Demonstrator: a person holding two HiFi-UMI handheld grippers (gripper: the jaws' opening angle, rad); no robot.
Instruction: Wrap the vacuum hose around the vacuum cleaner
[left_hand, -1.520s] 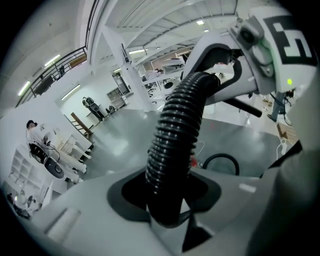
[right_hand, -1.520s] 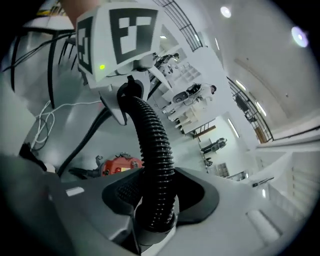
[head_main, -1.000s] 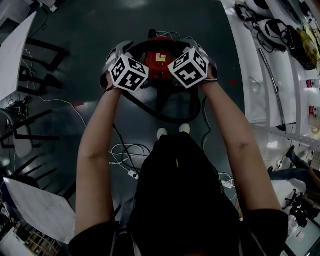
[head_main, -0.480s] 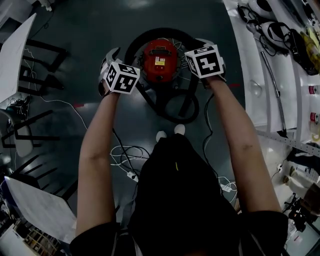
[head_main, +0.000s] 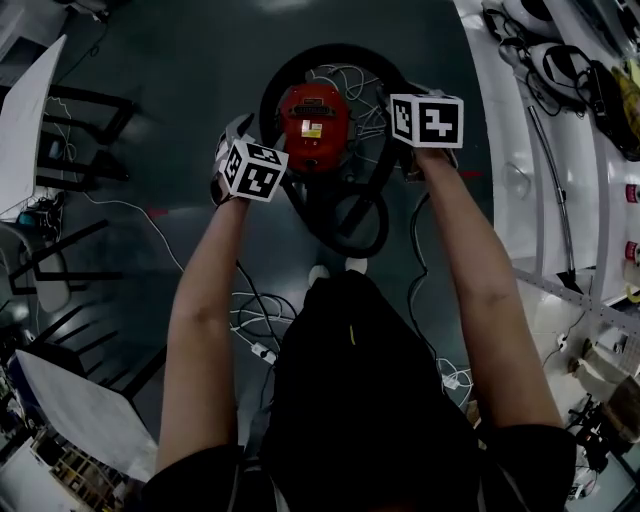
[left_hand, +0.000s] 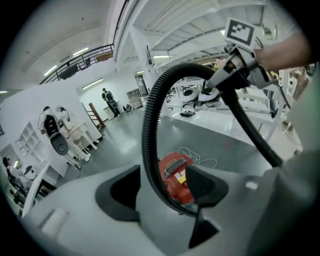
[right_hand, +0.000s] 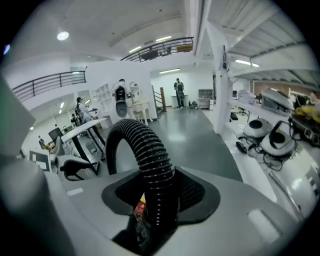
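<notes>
The red vacuum cleaner (head_main: 313, 125) stands on the dark floor, ringed by the black ribbed hose (head_main: 330, 52), which makes a second small loop in front of it. My left gripper (left_hand: 162, 187) is at the cleaner's left, open; the hose (left_hand: 150, 115) runs loosely between its pads, with the cleaner (left_hand: 175, 172) seen behind. My right gripper (right_hand: 159, 197) is at the cleaner's right, shut on the hose (right_hand: 150, 155), which arches up and away from its jaws. The right gripper (left_hand: 220, 82) also shows in the left gripper view, holding the hose high.
White cables (head_main: 255, 310) lie tangled on the floor near the person's shoes (head_main: 335, 268). A long white workbench (head_main: 560, 150) with gear runs down the right. Black frames (head_main: 70, 130) and a white board (head_main: 25, 100) stand at the left.
Both grippers have spread apart to either side of the cleaner. The left jaws have let go of the hose, and the hose loop now lies around the cleaner.
</notes>
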